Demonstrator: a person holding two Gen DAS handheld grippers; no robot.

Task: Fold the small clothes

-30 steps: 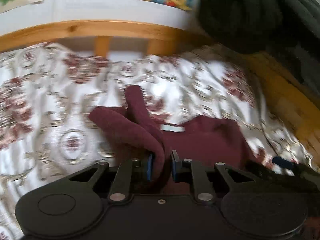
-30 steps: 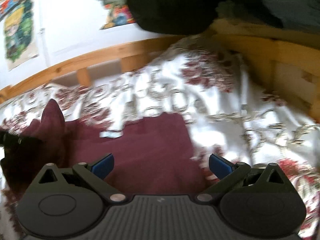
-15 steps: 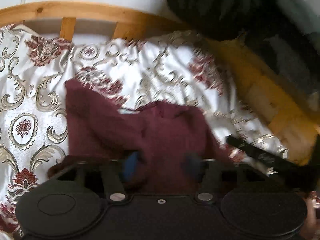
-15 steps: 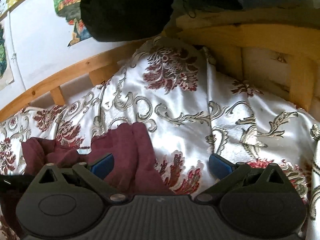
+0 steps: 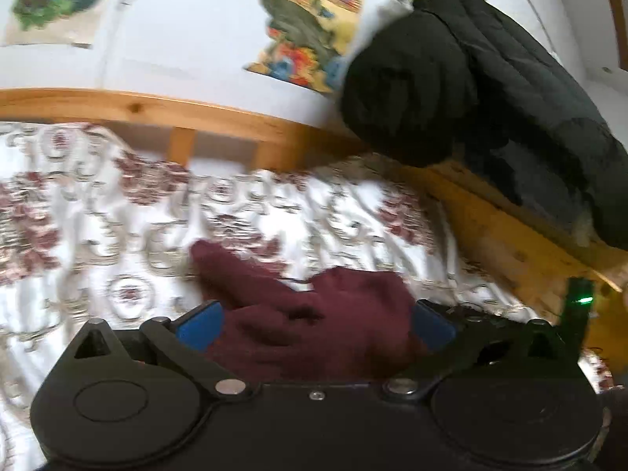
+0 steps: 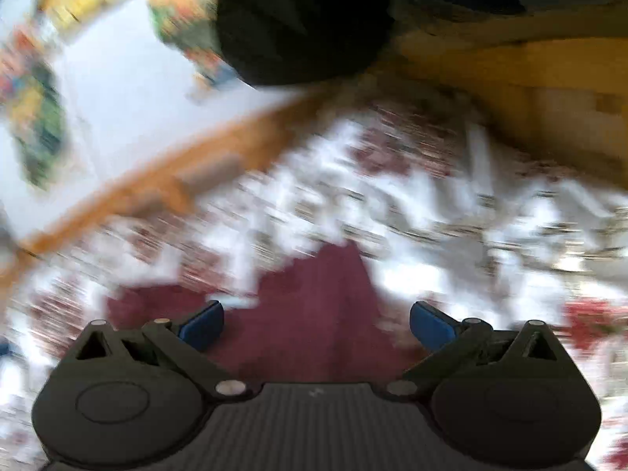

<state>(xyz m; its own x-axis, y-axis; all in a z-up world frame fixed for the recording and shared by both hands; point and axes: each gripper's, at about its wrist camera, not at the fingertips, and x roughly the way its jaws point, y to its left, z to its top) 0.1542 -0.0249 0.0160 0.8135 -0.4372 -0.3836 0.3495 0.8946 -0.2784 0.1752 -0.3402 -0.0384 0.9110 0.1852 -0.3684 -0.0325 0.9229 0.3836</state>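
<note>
A small maroon garment lies bunched on the floral bedspread, one pointed flap reaching up to the left. My left gripper hovers just over it with its jaws opening wide; the cloth shows between the blue pads but they do not press it. In the blurred right wrist view the same maroon garment lies ahead of my right gripper, which stands open with nothing pinched.
A wooden bed rail runs along the back under a white wall with colourful posters. A black padded jacket hangs over the wooden frame at the right. A black device with a green light sits at the right edge.
The left gripper went from shut on a fold of the maroon garment to wide open, letting the cloth drop onto the bed, and drew back. The right gripper stayed open while its view swung.
</note>
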